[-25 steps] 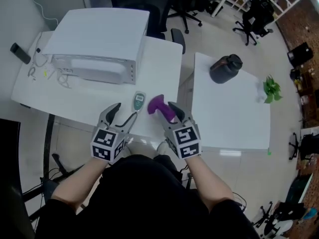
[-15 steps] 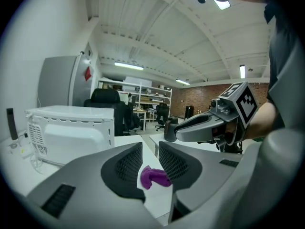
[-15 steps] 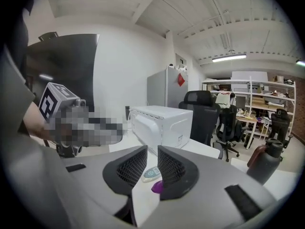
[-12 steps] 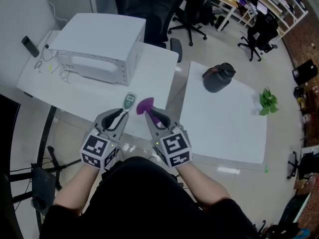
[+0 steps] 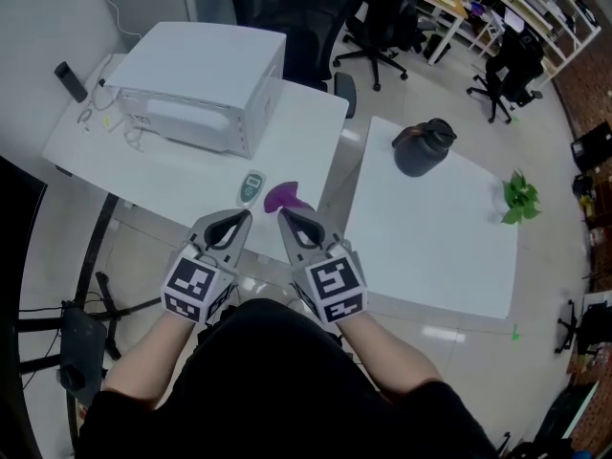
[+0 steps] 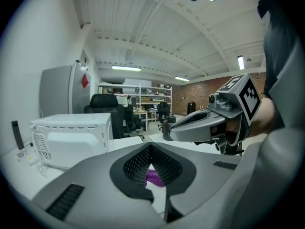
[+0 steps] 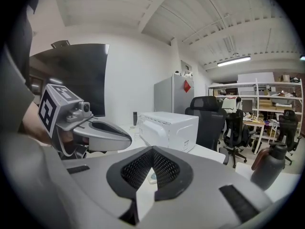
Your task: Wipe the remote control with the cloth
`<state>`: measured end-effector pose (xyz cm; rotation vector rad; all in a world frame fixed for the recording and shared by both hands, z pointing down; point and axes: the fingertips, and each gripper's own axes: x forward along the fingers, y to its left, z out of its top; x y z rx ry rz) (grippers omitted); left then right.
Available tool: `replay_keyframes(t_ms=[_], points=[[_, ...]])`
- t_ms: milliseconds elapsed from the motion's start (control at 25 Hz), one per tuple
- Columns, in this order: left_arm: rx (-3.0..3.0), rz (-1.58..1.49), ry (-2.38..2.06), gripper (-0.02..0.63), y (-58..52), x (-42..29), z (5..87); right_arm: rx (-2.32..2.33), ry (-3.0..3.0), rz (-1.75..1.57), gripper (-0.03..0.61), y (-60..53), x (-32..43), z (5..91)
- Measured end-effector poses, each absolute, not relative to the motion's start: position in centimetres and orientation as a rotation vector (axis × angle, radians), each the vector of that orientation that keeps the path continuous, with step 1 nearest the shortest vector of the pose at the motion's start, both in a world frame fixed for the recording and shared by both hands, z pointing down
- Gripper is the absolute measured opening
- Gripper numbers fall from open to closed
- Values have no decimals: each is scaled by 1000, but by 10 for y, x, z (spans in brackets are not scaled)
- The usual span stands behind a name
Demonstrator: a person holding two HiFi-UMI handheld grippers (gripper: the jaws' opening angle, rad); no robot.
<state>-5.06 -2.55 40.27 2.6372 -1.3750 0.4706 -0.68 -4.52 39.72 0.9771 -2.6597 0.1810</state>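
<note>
— Purple cloth (image 5: pixel 284 197) lies crumpled on the table (image 5: pixel 182 175), just beside the remote (image 5: pixel 251 187). Which step is this?

— Hard to judge. Left gripper (image 5: pixel 239 222) and right gripper (image 5: pixel 286 218) have just closed, jaws together on nothing. Both hang off the table's near edge, short of cloth and remote. That fits a wipe yet to come, or one finished with the cloth set down. So I name no next move.

— Any containers?

— Microwave (image 5: pixel 206 89), door closed. Dark jug (image 5: pixel 424 148) on the other table, lid on. What either holds is hidden.
</note>
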Motion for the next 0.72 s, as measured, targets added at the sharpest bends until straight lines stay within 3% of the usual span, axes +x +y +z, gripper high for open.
replay_keyframes(t_ms=[720], points=[[2661,464,-1348,3,-21,-42,399,978,-2648,166,15,-36,-6,397]])
